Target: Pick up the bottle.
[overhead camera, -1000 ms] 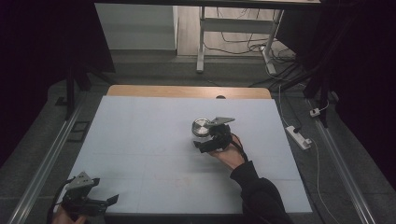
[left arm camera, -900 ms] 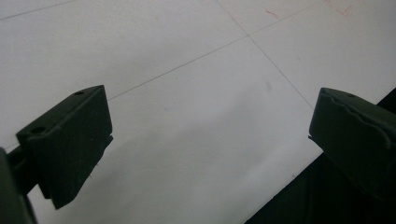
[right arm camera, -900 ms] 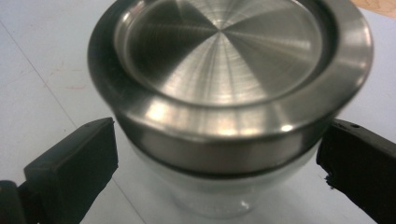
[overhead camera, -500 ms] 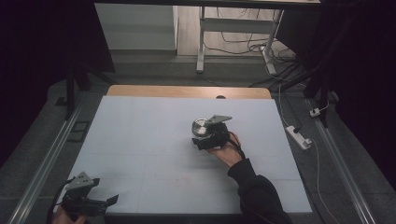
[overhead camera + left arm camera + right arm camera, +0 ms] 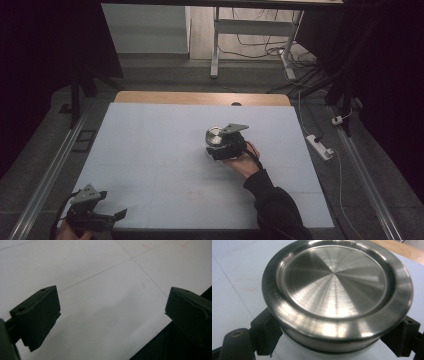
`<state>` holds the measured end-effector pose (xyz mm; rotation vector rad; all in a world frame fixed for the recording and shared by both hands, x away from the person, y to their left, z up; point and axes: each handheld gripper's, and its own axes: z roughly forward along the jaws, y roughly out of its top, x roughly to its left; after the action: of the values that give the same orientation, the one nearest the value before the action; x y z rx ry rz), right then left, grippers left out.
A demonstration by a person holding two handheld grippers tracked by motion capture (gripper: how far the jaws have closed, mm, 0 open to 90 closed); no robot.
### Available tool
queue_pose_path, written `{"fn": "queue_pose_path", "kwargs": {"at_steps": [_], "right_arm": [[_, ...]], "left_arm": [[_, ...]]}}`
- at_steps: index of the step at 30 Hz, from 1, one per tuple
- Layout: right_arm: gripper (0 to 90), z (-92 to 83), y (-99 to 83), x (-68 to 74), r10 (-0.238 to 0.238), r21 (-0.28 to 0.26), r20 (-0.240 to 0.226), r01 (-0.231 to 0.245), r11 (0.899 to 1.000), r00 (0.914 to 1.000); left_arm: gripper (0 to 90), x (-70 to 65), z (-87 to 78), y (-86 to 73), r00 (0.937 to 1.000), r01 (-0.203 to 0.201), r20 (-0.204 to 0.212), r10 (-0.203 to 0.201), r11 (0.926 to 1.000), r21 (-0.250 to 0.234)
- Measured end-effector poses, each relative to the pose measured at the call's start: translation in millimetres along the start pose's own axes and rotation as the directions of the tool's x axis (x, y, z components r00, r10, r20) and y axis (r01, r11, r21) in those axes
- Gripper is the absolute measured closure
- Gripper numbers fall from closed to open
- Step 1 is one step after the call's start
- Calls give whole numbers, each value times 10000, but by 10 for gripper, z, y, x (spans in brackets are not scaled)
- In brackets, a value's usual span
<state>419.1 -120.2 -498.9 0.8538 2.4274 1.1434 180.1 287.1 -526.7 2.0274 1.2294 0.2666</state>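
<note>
I count one metal-lidded container (image 5: 337,297) on the table (image 5: 150,150), right of the mat's centre. One lid, brushed steel, sitting flat on a white body. Right gripper (image 5: 220,145) has just been closing its jaws and now clamps the container's body from both sides, just under the lid rim. Left gripper (image 5: 107,218) sits at the near-left corner, jaws wide apart, with just bare mat between them. Two grippers, one object, one power strip (image 5: 319,146) on the floor to the right.
</note>
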Motion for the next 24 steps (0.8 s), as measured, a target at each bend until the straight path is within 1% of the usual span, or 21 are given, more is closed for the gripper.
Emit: {"fn": "queue_pose_path", "kwargs": {"at_steps": [6,12,15,22,24], "right_arm": [[151,-22,0,27,-159,65,-9,159,9999,9999],[151,-47,5,78,-289,202,-212,293,9994,9994],[152,-79,19,106,-337,145,-332,342,9993,9989],[151,-187,49,167,-221,-42,-617,219,9998,9978],[152,-215,53,186,-281,-64,-657,277,9996,9974]], "left_arm": [[9,-1,0,0,10000,-4,4,4,10000,-8],[8,-3,-3,-2,10000,-16,11,16,10000,-29],[9,-2,-4,-2,10000,-14,25,14,10000,-35],[9,-2,-4,-2,10000,-9,23,9,10000,-38],[9,-2,-5,-1,10000,-13,26,13,10000,-36]]}}
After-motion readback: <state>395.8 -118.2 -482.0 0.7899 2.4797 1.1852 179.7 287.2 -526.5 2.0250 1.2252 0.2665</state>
